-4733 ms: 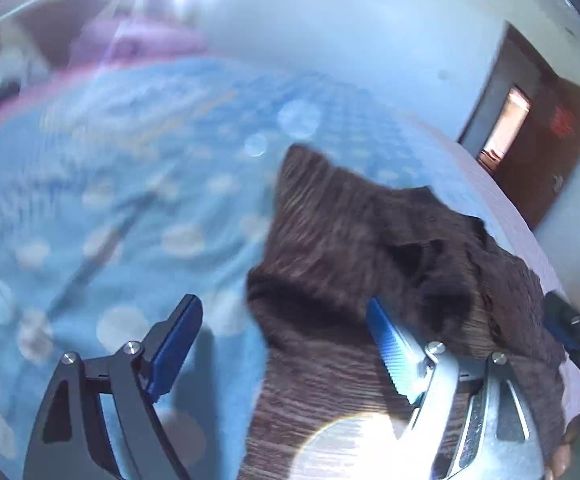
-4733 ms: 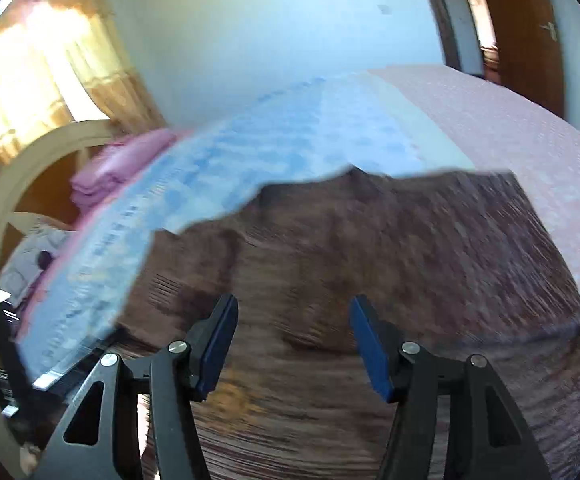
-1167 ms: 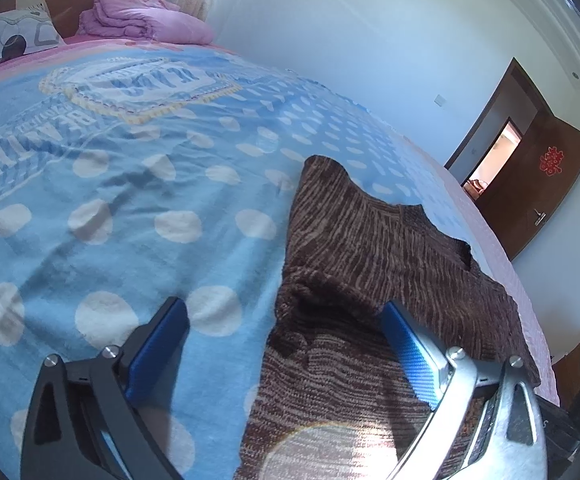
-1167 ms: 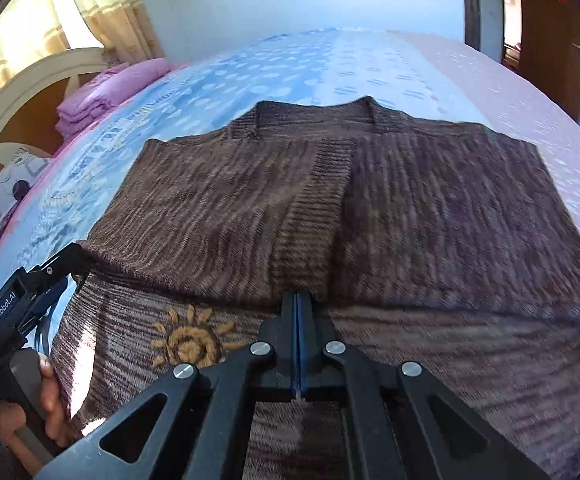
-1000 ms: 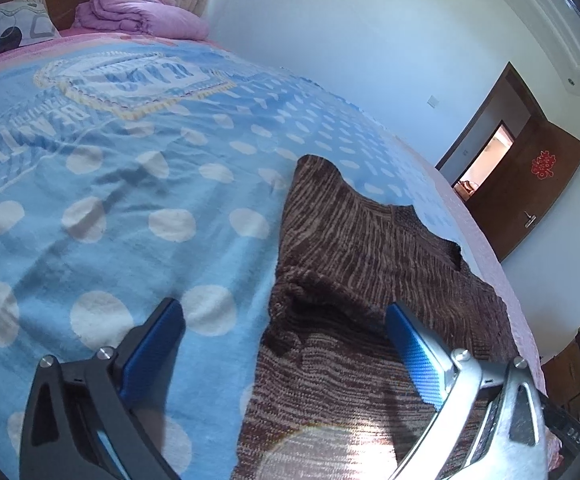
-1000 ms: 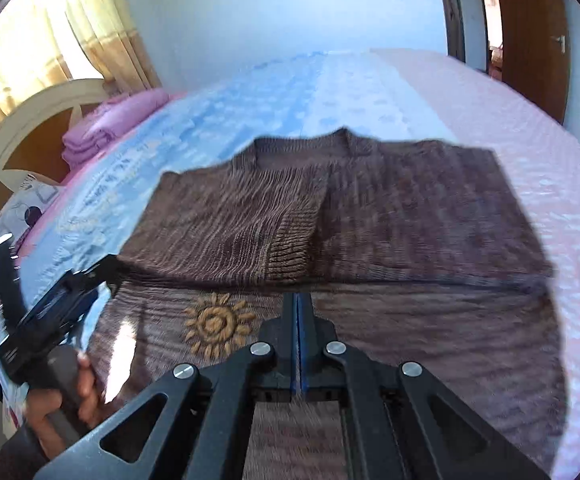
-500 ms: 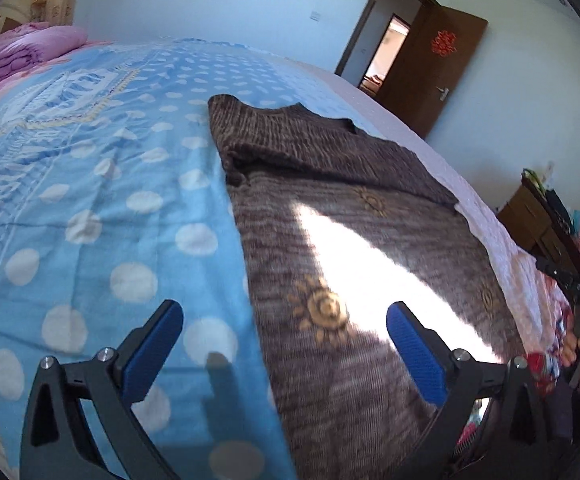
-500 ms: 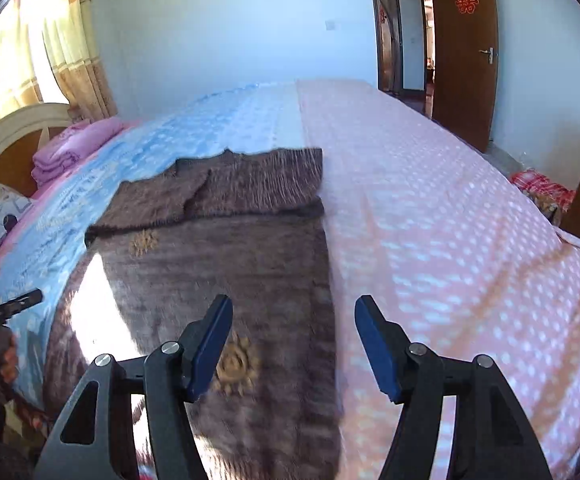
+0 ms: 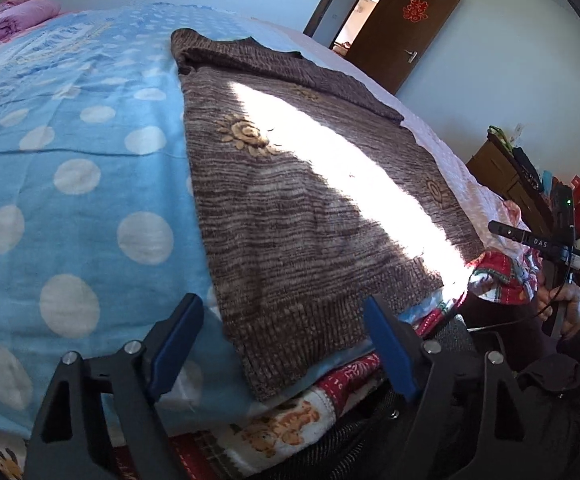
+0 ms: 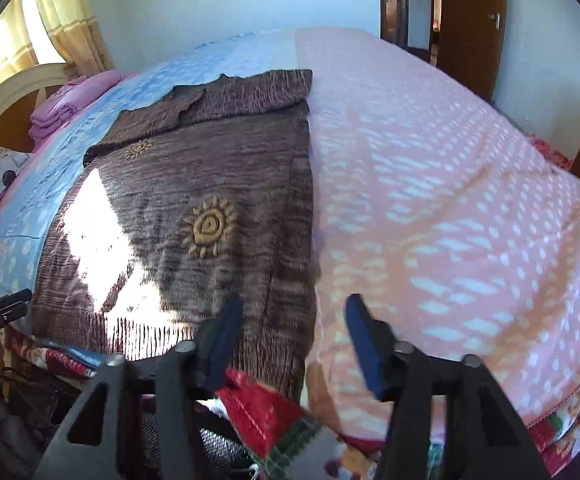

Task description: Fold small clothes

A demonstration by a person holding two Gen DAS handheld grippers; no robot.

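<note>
The brown striped knitted sweater with yellow sun motifs [image 9: 309,208] lies flat on the bed, its hem at the near edge and its far end, collar and sleeves, already turned in over the body; it straddles the seam between the light blue polka-dot blanket [image 9: 70,168] and the pink dotted bedspread [image 10: 449,208]. We judge the sleeve folds done and the lengthwise fold, hem up toward the collar, as the step now in hand. Our left hand-held gripper [image 9: 286,344] hangs over the hem's left corner, blue pads fairly wide and closing, the ribbed edge below the gap but not pinched. Our right hand-held gripper [image 10: 290,344] stands at the hem's right corner, narrower and also closing, the sweater's edge lying beneath its left pad and nothing clamped yet. Next we would need both pairs of pads to drop onto the ribbed hem, bite only the knit and not the bedding beneath, then lift evenly. A brown wooden door [image 9: 405,56] stands open beyond the bed.
</note>
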